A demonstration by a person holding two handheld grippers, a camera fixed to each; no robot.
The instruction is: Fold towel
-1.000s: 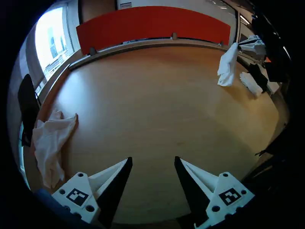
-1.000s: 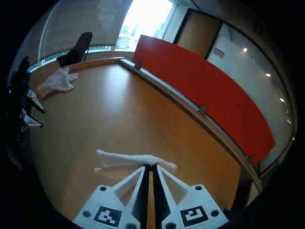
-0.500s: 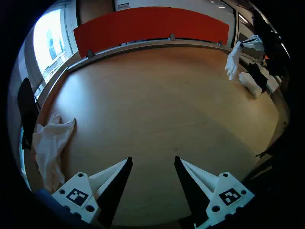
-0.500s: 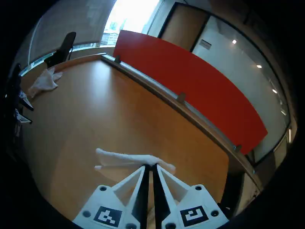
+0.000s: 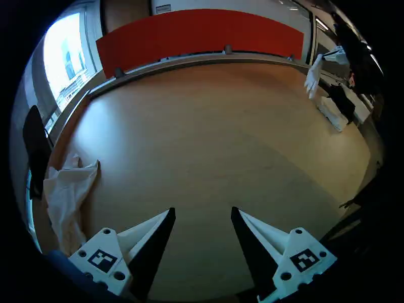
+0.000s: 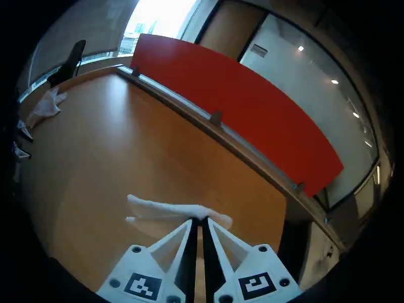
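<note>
— Towel [image 6: 171,209] first: where is it?
— Pinched in the right gripper [image 6: 202,220], both fingers closed on it, hanging bunched over the table [image 6: 126,141].
— And the left gripper [image 5: 202,211]?
— Spread wide, holding nothing, low over the near edge.
— Which step?
— Carrying, I'd judge; it isn't spread yet. Next it needs laying flat on the open middle, with the left taking a corner.
— Any basket?
— None I can name. A crumpled cloth [image 5: 65,192] and a folded white piece [image 5: 333,112] lie straight on the wood.

A wooden table [image 5: 212,131] carries a crumpled white towel [image 5: 65,194] and a folded white towel [image 5: 333,112].
</note>
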